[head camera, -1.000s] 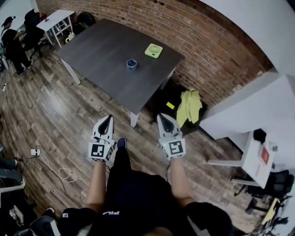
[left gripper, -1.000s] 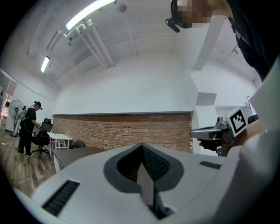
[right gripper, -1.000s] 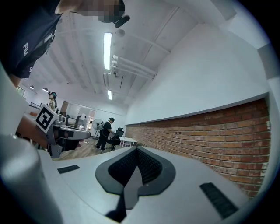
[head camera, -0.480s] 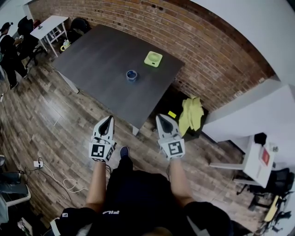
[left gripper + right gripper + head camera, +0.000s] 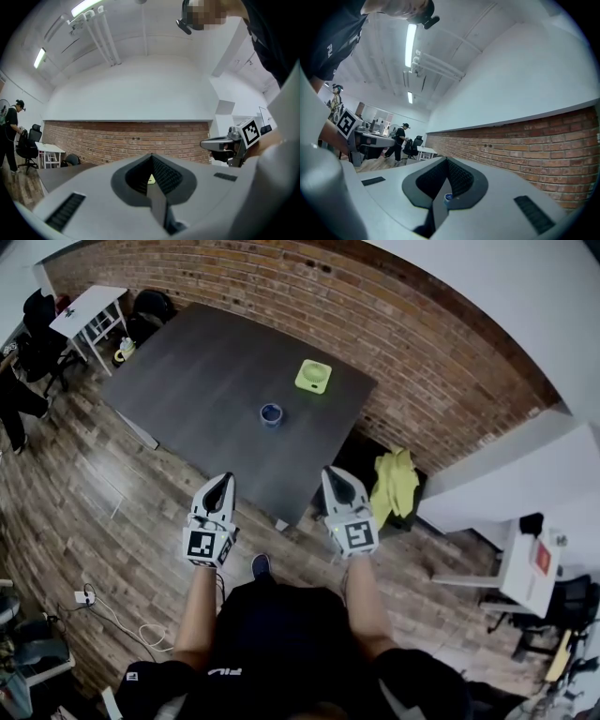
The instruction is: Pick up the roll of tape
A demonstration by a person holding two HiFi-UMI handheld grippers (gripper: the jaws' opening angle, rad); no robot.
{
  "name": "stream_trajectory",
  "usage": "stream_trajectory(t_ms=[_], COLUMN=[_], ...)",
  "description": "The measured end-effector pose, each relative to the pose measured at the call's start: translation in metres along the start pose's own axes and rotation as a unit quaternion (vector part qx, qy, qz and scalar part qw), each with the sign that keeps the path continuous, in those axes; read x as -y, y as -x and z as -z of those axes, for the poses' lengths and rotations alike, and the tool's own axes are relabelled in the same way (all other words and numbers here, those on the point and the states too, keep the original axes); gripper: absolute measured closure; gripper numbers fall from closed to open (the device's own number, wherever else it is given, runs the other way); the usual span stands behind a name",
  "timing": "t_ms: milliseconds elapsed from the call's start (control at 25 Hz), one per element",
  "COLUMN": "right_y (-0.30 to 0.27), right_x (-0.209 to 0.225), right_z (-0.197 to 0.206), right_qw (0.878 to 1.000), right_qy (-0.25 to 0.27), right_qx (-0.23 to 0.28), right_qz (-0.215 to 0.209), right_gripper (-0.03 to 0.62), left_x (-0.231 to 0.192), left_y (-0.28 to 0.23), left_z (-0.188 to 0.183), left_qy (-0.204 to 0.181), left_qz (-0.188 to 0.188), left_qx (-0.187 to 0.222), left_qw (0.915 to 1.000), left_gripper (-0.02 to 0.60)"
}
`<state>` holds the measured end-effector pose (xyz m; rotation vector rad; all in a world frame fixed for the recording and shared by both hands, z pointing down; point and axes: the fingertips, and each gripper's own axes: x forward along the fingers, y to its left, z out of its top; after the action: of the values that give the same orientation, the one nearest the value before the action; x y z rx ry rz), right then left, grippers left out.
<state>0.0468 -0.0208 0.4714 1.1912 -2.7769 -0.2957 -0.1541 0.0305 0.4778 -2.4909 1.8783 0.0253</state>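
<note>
Two tongs are held level, side by side: the left tongs (image 5: 222, 482) and the right tongs (image 5: 334, 474), each pressed together on nothing, each bearing one square black-and-white marker. One blue tape (image 5: 271, 414) lies mid-worktop (image 5: 192, 352), well ahead of both. One lime-green thing (image 5: 313, 376) sits beyond it. The white logo (image 5: 223, 673) on the person's clothes is too small to read.

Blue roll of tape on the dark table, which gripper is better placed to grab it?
Right, probably. The right gripper points straight at the blue roll of tape; the left gripper lines up with the green square object. Both are shut.
</note>
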Motion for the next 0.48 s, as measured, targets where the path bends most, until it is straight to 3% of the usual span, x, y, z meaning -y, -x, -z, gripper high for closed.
stream_trajectory(t_ms=[200,480], right_y=[-0.035,-0.055], right_x=[0.001,0.003], right_z=[0.002,0.014], right_qw=[1.000,1.000], right_qy=[0.005,0.003], right_qx=[0.004,-0.013], right_qz=[0.013,0.021], right_gripper=[0.588,0.588], left_x=[-0.026,-0.031], left_y=[-0.018,-0.048], left_z=[0.005,0.021], left_qy=[0.003,0.009], left_qz=[0.017,0.050], left_qx=[-0.003,-0.016], left_qw=[0.9999,0.9986], left_gripper=[0.577,0.577])
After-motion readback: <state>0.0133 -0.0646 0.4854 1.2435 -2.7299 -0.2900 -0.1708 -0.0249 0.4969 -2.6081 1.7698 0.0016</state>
